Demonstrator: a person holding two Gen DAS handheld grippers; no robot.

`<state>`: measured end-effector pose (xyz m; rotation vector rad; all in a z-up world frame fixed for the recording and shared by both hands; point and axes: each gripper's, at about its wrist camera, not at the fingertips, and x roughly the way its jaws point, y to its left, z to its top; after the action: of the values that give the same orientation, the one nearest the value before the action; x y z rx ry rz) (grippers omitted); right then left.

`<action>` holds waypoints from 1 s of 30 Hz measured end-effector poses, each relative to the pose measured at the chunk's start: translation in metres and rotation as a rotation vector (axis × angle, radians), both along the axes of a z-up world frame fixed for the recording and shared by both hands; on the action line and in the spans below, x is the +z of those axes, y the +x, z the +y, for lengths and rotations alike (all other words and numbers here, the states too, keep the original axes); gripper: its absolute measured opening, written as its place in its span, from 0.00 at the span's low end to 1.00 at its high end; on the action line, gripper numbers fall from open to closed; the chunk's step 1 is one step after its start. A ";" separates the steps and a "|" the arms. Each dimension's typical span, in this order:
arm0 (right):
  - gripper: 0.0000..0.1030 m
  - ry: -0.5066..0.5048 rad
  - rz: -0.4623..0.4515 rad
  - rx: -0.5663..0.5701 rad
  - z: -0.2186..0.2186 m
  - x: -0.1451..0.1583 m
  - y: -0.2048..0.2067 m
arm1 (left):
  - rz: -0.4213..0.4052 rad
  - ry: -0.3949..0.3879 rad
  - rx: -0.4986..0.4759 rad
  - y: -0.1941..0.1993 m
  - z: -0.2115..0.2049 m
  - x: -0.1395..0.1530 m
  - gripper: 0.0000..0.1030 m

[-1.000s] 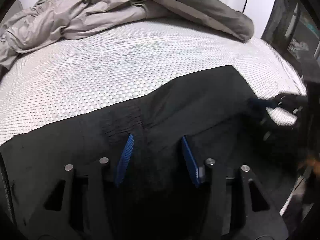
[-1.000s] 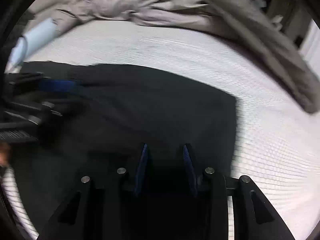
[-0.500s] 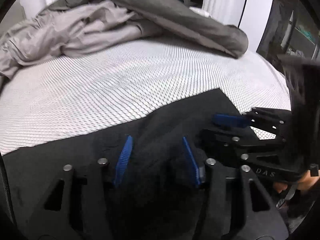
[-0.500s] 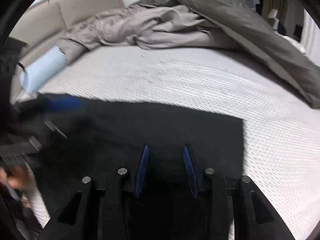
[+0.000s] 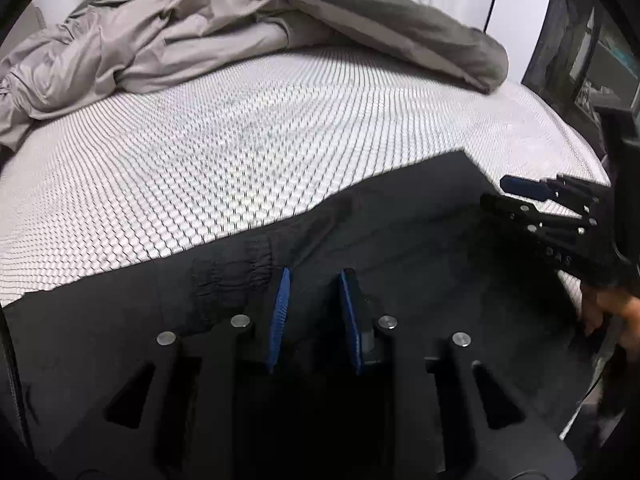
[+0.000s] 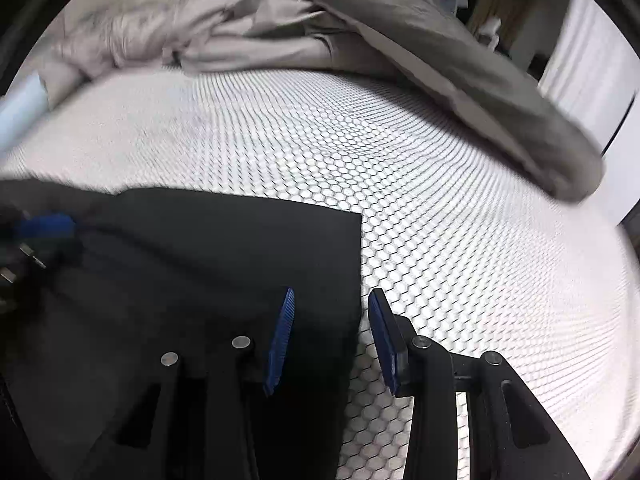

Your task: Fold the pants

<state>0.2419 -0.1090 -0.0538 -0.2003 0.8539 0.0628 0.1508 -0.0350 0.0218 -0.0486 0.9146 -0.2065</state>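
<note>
Where they lie flat, black pants (image 5: 400, 216) show a gathered waistband (image 5: 232, 276).

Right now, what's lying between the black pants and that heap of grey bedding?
Only bare honeycomb-patterned mattress separates the pants from the bedding; both views show it.

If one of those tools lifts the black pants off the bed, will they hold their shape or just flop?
Probably flop: the black pants lie flat and thin on the honeycomb bed cover, with soft gathers at the elastic waistband. They look light. Likely they would drape from the left tool, whose jaws are closing over fabric.
</note>
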 end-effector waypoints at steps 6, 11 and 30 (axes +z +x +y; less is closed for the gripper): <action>0.42 0.157 -0.026 0.143 0.042 0.012 0.013 | 0.024 -0.069 0.059 0.020 -0.004 -0.005 0.30; 0.42 0.048 0.075 0.097 0.058 -0.024 0.050 | 0.073 -0.136 0.054 0.031 0.006 -0.021 0.30; 0.47 -0.007 0.075 0.124 0.072 -0.026 0.001 | 0.044 -0.020 -0.063 -0.028 -0.006 -0.010 0.40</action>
<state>0.2426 -0.0368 -0.0800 -0.2591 0.9157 0.1845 0.1229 -0.0406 0.0122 -0.0431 0.9591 -0.2735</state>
